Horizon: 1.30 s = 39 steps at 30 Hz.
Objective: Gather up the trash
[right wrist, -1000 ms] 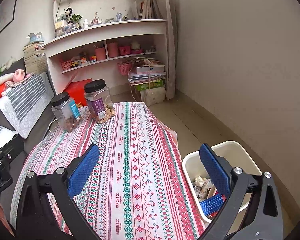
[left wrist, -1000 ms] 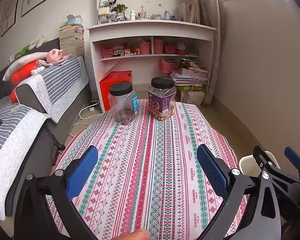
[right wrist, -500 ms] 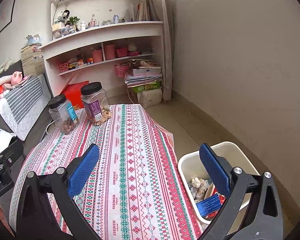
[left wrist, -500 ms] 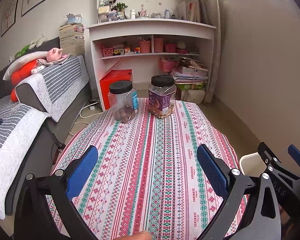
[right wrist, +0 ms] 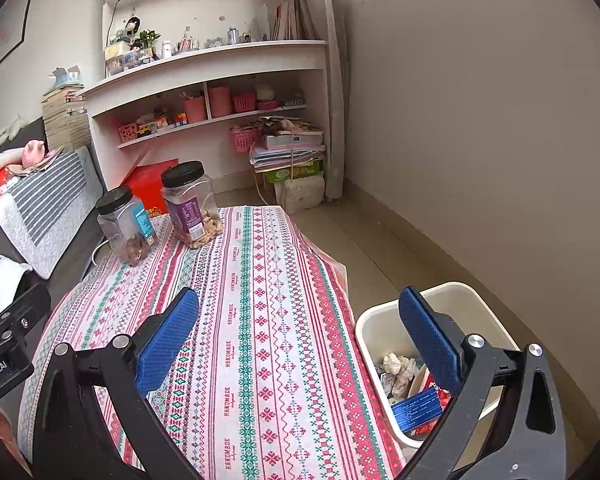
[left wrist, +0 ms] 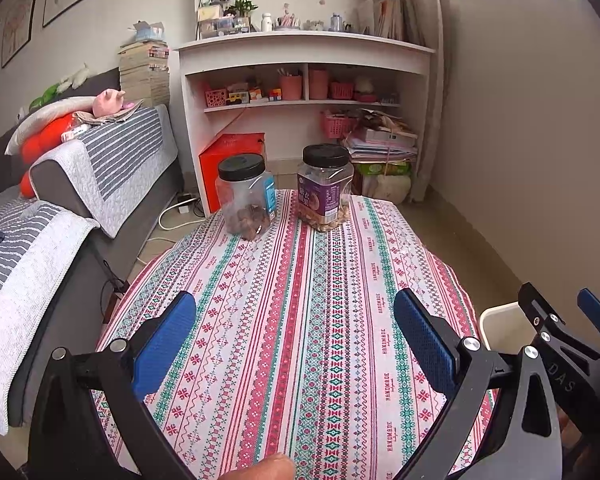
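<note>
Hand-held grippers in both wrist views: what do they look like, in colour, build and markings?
The left hand-held gripper and right hand-held gripper look alike: black angular arms with silver bolt heads, each ending in a blue textured pad. In the left view the right one's side carries the pale letters "DAS". No cables or sleeves show.

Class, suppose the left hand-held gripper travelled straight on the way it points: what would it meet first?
Probably the striped patterned tablecloth between its open fingers; further along stands the purple-labelled clear plastic jar, though depth is hard to judge. Left hand-held gripper.
</note>
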### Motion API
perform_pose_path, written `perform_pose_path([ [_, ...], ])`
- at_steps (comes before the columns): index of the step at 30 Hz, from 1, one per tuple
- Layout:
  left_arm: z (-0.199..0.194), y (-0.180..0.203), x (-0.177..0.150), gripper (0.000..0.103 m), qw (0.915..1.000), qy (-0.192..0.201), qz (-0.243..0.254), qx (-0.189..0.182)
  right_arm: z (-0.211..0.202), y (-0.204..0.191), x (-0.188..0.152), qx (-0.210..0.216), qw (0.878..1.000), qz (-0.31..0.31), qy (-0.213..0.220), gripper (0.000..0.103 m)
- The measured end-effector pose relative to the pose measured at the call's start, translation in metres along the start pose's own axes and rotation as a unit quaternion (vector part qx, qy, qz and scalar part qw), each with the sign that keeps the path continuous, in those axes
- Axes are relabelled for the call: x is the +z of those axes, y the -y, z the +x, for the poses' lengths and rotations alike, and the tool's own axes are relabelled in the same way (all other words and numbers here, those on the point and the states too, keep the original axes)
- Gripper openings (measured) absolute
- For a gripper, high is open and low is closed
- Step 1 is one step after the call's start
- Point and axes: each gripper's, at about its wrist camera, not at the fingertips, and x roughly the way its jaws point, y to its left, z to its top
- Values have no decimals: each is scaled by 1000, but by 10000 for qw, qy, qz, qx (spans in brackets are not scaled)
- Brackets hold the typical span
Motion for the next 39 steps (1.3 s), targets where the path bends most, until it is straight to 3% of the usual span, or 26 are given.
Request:
perform_pose_path([
  [39,-2,3,-2,96,10000,-14,15,14,0,-2,0,-12,10000,-20,-14,96],
])
